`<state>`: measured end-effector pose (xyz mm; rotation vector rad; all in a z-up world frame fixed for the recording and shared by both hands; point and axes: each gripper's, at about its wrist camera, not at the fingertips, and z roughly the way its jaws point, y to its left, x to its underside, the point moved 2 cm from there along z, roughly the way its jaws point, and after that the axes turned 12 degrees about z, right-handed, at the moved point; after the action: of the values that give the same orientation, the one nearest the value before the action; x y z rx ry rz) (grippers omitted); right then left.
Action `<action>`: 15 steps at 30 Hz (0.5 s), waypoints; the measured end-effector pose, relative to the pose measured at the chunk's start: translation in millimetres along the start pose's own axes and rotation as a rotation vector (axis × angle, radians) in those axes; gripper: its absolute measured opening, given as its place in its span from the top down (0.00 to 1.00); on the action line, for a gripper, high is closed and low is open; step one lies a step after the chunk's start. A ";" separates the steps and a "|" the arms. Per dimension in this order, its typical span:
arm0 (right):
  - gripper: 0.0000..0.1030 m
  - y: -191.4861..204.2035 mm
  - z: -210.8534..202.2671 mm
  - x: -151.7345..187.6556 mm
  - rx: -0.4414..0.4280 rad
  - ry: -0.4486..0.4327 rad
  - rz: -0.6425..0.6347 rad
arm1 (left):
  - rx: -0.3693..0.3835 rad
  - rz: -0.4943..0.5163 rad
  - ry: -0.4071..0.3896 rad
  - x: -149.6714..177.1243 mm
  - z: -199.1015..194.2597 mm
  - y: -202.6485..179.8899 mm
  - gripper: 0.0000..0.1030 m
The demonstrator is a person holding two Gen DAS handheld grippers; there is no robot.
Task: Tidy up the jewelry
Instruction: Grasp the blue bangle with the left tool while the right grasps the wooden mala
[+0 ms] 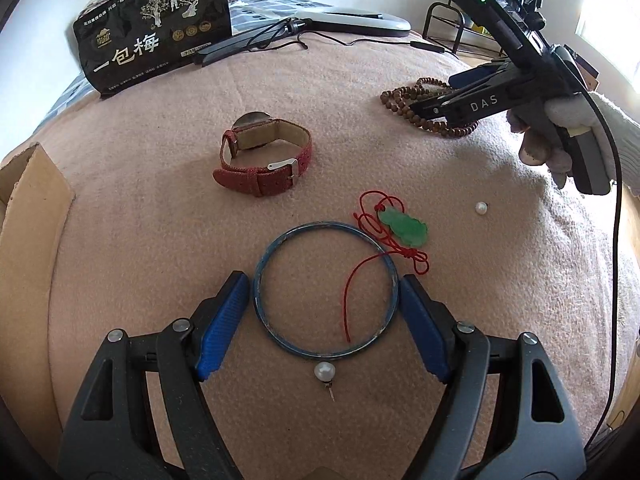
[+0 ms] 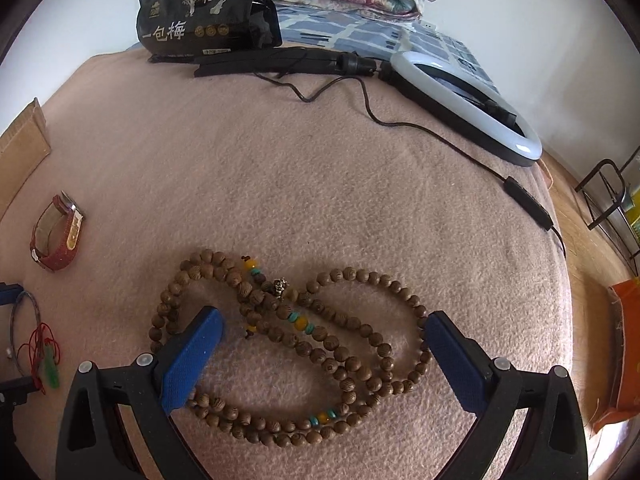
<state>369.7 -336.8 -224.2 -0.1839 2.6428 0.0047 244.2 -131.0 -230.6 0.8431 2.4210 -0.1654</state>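
While the left gripper (image 1: 324, 312) brackets the blue bangle (image 1: 326, 290) on the pink blanket (image 1: 160, 240), jaws spread and pads just beside its rim, the red pendant cord (image 1: 360, 280) crossing the ring could snag; the right gripper (image 2: 320, 360), tilted steeply down and spread, straddles the wooden bead string (image 2: 304, 344), whose loose loops may slip

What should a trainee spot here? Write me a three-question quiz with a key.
1. True or false: the wooden bead strand lies between the open jaws of the right gripper.
2. What crosses the rim of the blue bangle? A) red cord B) a black cable C) a leather strap
3. What colour is the strap of the watch?
Key: 1 true; 2 A; 3 red.
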 end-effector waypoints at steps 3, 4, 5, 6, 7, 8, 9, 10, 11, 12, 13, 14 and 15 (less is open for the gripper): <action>0.20 -1.4 0.2 0.0 -0.073 0.022 0.033 | 0.002 -0.003 -0.004 0.0 -0.8 0.7 0.28; 0.23 -2.0 -0.7 0.0 -0.087 0.025 0.046 | 0.003 -0.004 -0.005 0.0 -0.9 0.7 0.28; 0.25 -1.4 -1.4 0.3 -0.083 0.026 0.047 | 0.003 -0.003 -0.006 0.1 -1.0 0.5 0.28; 0.32 0.1 -2.2 0.9 -0.089 0.028 0.043 | 0.003 -0.002 -0.007 0.3 -1.4 0.1 0.28; 0.40 1.1 -3.3 1.6 -0.100 0.031 0.043 | 0.004 0.000 -0.007 0.4 -1.7 -0.5 0.28; 0.44 2.8 -4.5 1.8 -0.107 0.033 0.041 | 0.006 0.002 -0.007 0.4 -2.1 -1.0 0.28; 0.55 4.0 -6.1 2.3 -0.112 0.035 0.037 | 0.007 0.004 -0.006 0.4 -2.3 -1.6 0.28; 0.65 4.6 -7.2 2.5 -0.118 0.036 0.036 | 0.008 0.006 -0.006 0.4 -2.6 -2.3 0.28; 0.71 4.9 -8.5 3.1 -0.117 0.037 0.037 | 0.008 0.009 -0.006 0.6 -3.0 -3.1 0.28; 0.78 5.5 -9.5 3.6 -0.113 0.037 0.036 | 0.007 0.010 -0.006 0.7 -3.1 -3.6 0.28; 0.86 6.6 -10.6 4.5 -0.109 0.037 0.032 | 0.006 0.009 -0.006 0.9 -3.3 -4.1 0.28; 0.90 6.8 -11.4 4.8 -0.104 0.038 0.031 | 0.007 0.008 -0.008 1.7 -4.1 -5.0 0.28; 0.95 7.5 -12.3 5.5 -0.099 0.039 0.031 | 0.008 0.006 -0.009 2.1 -4.7 -5.4 0.28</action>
<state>358.1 -330.5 -216.2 -0.1780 2.6861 0.1440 237.4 -132.9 -228.2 0.8512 2.4112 -0.1763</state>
